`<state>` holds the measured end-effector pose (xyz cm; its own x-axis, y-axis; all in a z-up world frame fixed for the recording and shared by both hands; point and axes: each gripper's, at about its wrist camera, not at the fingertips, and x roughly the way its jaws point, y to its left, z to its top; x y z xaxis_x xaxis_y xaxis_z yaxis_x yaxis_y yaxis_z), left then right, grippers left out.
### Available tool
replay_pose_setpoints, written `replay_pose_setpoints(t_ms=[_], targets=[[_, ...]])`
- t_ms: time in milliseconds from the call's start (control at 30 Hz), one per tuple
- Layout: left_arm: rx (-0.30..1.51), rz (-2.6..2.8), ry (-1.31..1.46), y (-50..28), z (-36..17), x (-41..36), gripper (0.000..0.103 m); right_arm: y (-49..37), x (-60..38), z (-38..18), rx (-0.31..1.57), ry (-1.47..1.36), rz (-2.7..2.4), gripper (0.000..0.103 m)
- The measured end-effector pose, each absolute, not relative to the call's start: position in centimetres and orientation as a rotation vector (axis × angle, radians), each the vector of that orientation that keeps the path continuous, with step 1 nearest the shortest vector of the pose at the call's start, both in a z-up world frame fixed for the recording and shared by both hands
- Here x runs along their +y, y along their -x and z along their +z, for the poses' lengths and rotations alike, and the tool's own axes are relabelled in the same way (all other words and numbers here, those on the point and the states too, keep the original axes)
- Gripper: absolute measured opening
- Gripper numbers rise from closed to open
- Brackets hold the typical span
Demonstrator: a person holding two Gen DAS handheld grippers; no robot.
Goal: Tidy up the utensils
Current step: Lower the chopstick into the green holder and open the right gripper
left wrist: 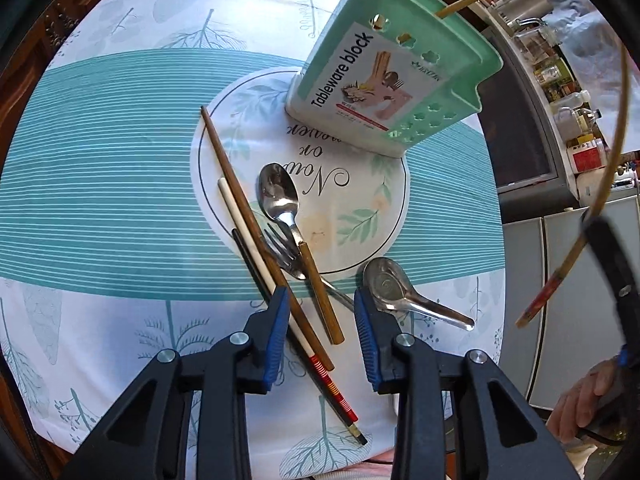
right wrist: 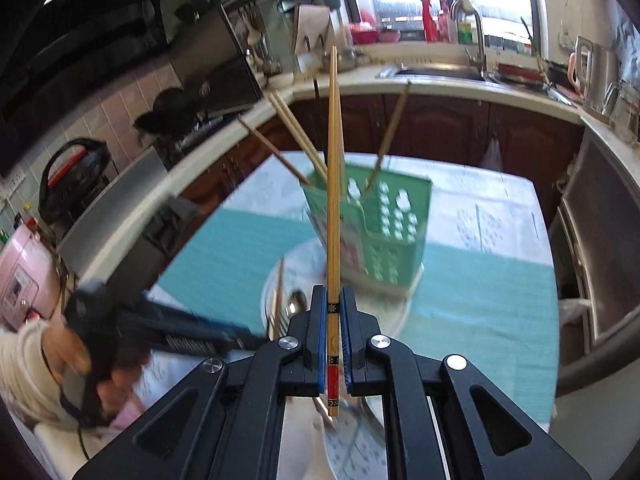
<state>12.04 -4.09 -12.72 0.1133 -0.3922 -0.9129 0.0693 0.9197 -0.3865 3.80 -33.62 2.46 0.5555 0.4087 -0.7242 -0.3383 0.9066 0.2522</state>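
Tabletop (left wrist: 100, 168) carried a white-and-teal leaf-print cloth with a round printed medallion at its centre.

Mint-green tableware block (left wrist: 384, 76) stood at the far edge of that medallion, label toward the left wrist camera, several chopsticks already standing in it.

Remaining utensils lay on the near side of the block:
- long brown chopstick (left wrist: 240, 200) running diagonally from just beside the block's base toward the camera
- white chopstick with red-striped end (left wrist: 256, 248) and a dark chopstick (left wrist: 256, 272) alongside it, overlapping
- steel spoon with wooden handle (left wrist: 280, 192), bowl toward the block
- fork (left wrist: 284, 248) crossing under the spoon handle
- steel soup spoon (left wrist: 396, 288) furthest from the pile, right of it

Left gripper (left wrist: 322, 300) hung over the pile, fingers partly spread, nothing between the pads; the chopsticks passed beneath its left finger.

Right gripper (right wrist: 332, 308) was raised above the tabletop, fingers pinching a bamboo chopstick with a red end (right wrist: 333, 200), tip pointing away toward the block. Background in that view was motion-blurred.
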Motion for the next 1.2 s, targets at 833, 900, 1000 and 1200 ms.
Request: replay_pose_setpoints(t_ms=[833,900,1000,1200], targets=[[1.380,-0.384,0.364,-12.6,-14.0,-1.1,0.031,-23.5,-24.5,0.0,0.497,-0.145,0.245,0.006],[1.376,-0.387,0.370,-12.8,-13.9,-1.0,0.031,-24.6,-23.6,-1.5,0.529,-0.128,0.247,0.006],[1.357,-0.389,0.363,-13.1,-13.5,-1.0,0.031,-25.1,-22.3,-3.6,0.556,-0.108,0.253,0.006],[1.297,-0.378,0.351,-14.1,-11.8,0.1,0.031,-26.2,-21.3,-6.1,0.642,-0.094,0.291,0.006]])
